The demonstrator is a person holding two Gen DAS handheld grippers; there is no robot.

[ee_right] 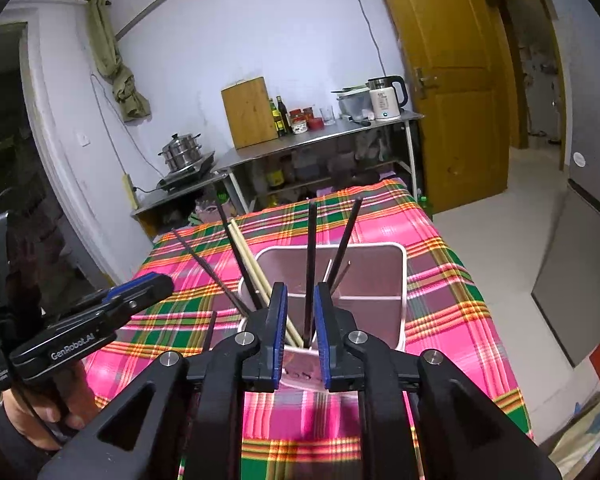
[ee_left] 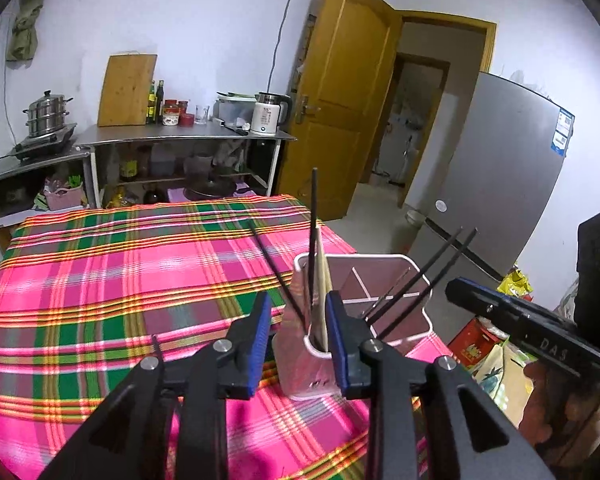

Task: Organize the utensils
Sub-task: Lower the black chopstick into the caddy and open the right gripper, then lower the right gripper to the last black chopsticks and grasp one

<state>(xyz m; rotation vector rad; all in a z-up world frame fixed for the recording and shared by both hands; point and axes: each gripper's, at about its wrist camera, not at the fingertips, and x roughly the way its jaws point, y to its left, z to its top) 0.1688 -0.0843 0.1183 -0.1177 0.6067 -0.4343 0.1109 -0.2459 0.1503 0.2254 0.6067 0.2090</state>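
Pink, green and yellow plaid cloth [ee_left: 112, 280] covered the tabletop in a white-walled kitchen with a yellow wooden door [ee_left: 340, 92].

A translucent white-rimmed plastic utensil holder [ee_right: 384, 249] stood near the tabletop's front edge, holding thin black chopsticks [ee_right: 311, 264] and pale wooden chopsticks [ee_right: 247, 256] that leaned outward. Left hand-held gripper [ee_left: 298, 336] sat at the holder's near corner, jaws slightly apart, gripping nothing. Right hand-held gripper [ee_right: 300, 334] hovered just before the holder, jaws narrowly apart, one black chopstick between them, apparently untouched.
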